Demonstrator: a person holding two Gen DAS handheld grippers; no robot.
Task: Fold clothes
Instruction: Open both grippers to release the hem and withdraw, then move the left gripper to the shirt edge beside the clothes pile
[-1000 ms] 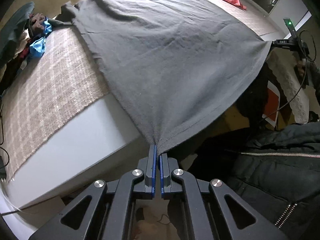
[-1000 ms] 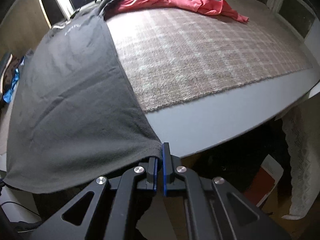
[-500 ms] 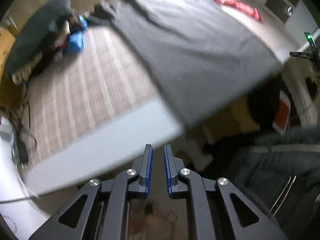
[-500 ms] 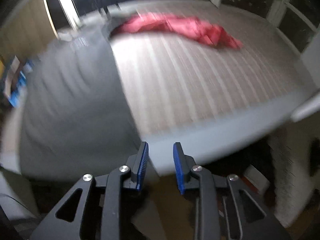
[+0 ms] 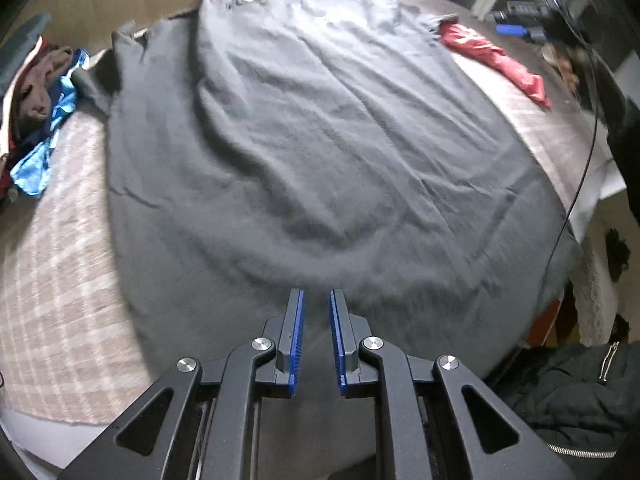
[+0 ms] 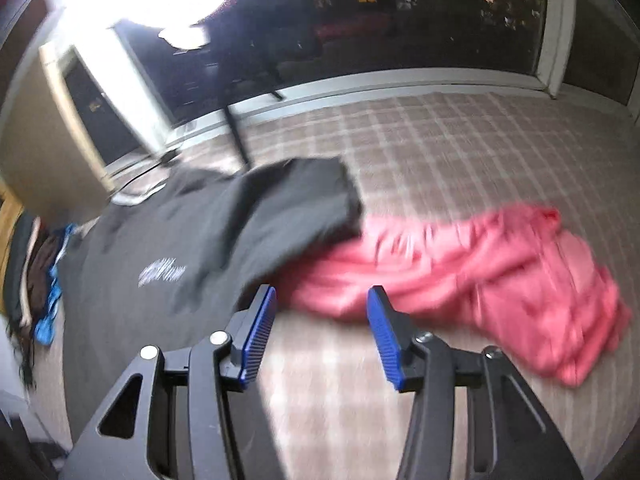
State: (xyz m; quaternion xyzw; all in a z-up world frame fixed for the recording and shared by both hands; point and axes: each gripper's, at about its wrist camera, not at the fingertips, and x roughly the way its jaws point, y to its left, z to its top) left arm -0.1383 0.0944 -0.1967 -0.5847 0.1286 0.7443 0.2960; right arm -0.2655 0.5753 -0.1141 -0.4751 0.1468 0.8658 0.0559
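Left wrist: shirt [image 5: 320, 152] now released, flat.

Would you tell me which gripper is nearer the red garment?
Right. The right gripper hangs open just before the red garment; the left gripper is over the grey shirt, far off.

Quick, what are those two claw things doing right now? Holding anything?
Left gripper: open, holding nothing, over the grey shirt.
Right gripper: open wide, holding nothing, near the red garment.
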